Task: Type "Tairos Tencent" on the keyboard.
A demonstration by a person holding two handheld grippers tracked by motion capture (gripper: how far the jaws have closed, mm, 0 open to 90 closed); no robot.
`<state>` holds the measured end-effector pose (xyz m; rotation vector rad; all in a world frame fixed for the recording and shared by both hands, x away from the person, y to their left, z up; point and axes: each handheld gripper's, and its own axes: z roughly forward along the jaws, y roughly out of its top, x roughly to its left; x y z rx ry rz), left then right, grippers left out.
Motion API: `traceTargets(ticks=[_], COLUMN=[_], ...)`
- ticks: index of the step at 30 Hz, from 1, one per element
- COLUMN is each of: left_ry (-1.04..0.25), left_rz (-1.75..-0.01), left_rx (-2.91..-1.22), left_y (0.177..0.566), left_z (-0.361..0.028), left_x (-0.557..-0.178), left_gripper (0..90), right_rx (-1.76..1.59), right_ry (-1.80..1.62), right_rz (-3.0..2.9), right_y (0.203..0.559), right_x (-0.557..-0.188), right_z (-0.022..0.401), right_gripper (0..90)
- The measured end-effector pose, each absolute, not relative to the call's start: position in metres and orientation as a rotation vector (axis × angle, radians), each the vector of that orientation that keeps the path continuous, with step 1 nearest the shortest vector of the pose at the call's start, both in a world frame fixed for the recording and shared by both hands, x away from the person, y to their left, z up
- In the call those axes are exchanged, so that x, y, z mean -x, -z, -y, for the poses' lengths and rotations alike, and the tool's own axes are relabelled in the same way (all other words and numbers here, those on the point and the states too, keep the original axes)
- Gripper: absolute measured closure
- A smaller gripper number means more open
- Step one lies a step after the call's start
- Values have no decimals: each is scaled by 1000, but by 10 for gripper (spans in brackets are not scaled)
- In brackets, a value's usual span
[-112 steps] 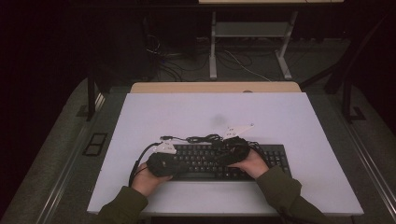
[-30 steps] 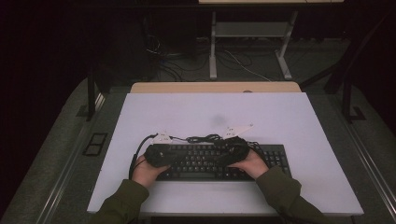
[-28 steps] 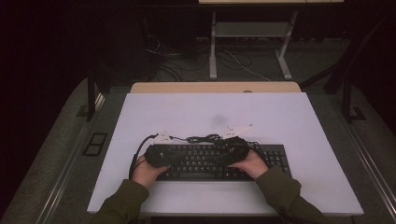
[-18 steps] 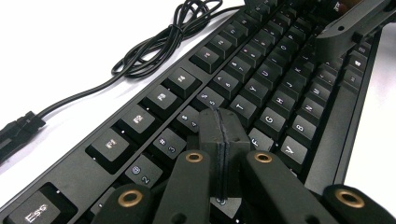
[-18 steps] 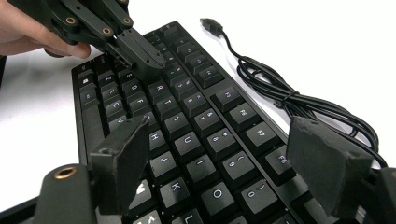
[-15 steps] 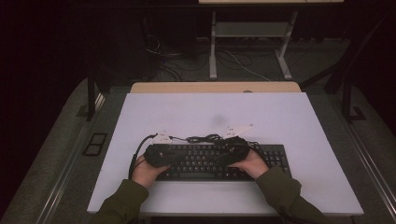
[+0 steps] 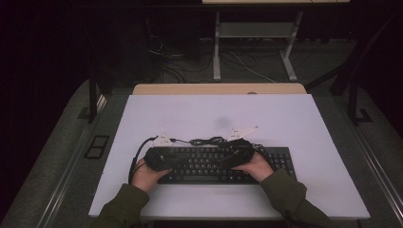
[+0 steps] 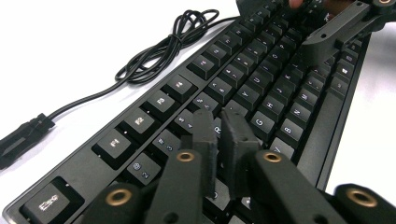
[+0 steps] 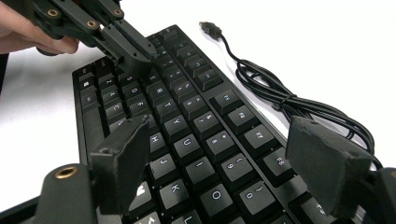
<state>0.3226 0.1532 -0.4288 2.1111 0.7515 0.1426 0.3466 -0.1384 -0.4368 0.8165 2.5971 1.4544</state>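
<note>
A black keyboard (image 7: 209,164) lies flat near the front of the white table (image 7: 214,109). Its black cable (image 7: 209,141) is bundled just behind it. My left gripper (image 7: 177,159) points down at the keyboard's left half. In the left gripper view its jaws (image 8: 218,116) have just been opening a crack; they stand almost together with nothing between them, tips at the number and letter keys (image 8: 261,70). My right gripper (image 7: 229,160) hovers over the right half. It is open, its jaws (image 9: 219,128) spread wide above the keys (image 9: 187,121) and gripping nothing.
The cable (image 9: 280,98) ends in a loose USB plug (image 9: 210,28) on the table behind the keyboard. A wooden desk edge (image 7: 218,89) borders the table's far side. Beyond it, a metal frame (image 7: 256,33) and floor cables stand in the dark.
Since the oldest frame my left hand and gripper have shifted slightly toward the keyboard's far left. Over the last second neither hand has visibly moved.
</note>
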Motion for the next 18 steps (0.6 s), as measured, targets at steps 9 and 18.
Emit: traceTargets(ticks=[9,18], left_ry=[-152,-167], left_rz=[-766,-801], left_rx=[-2101,-2080], left_y=[427,428], left_z=[-156,-157], left_x=[-320,-319], left_gripper=[625,446], right_rx=[-814,-790], right_ry=[-1463,-1482], right_rz=[-2616,-2651], right_y=[434,433], right_x=[-346,-342], right_z=[140,138], right_gripper=[286,461])
